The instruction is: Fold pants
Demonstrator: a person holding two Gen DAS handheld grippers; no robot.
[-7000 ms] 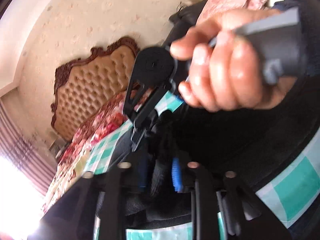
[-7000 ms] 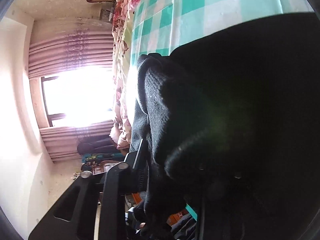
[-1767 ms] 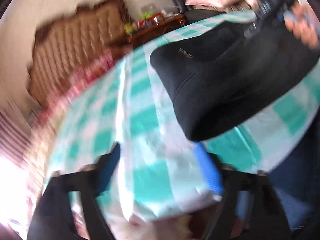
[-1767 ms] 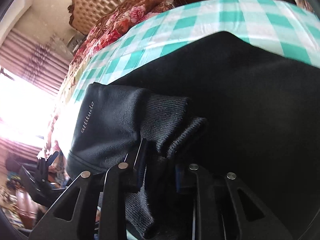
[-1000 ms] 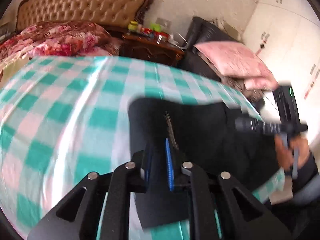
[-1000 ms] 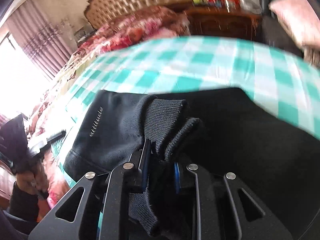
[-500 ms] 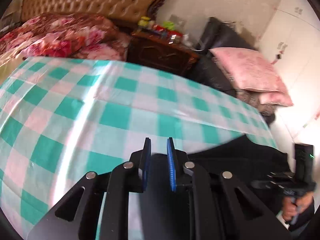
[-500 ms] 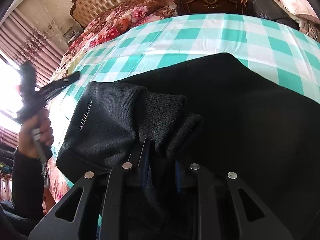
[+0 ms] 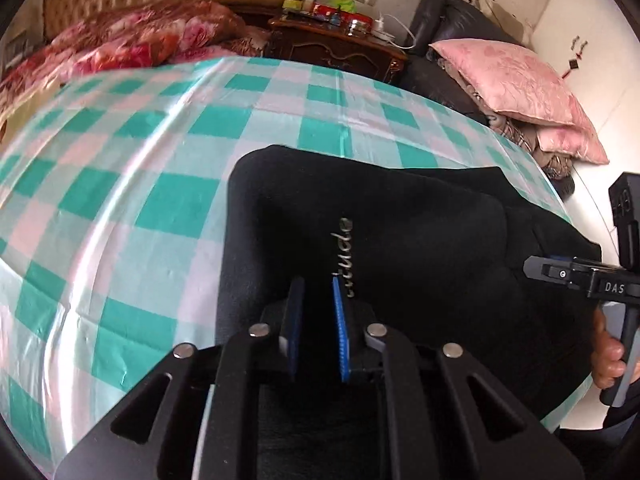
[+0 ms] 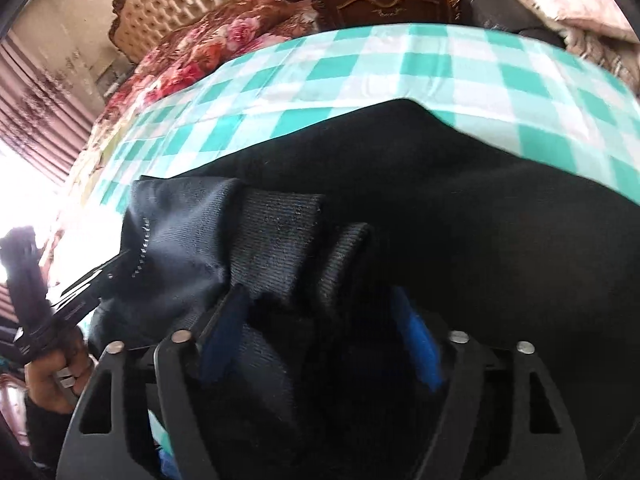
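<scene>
The black pants (image 9: 400, 220) lie folded on the teal-and-white checked tablecloth (image 9: 120, 152), with a script logo facing up. My left gripper (image 9: 316, 284) hovers over the near folded edge by the logo, its blue pads a narrow gap apart with nothing between them. In the right wrist view the pants (image 10: 460, 208) fill the frame, and my right gripper (image 10: 320, 304) stands wide open around the ribbed cuffs (image 10: 280, 240). The right gripper also shows in the left wrist view (image 9: 536, 270) at the pants' right end.
A bed with a floral quilt (image 9: 132, 40) and tufted headboard (image 10: 192, 4) stands behind the table. A dark wooden nightstand (image 9: 336, 44) with small items and a black sofa with pink pillows (image 9: 516, 76) are at the back right. A bright window with curtains (image 10: 36, 120) is at the left.
My right gripper has opened and let go of the ribbed cuffs. My left gripper has come down over the folded edge by the logo, and its jaws have parted slightly.
</scene>
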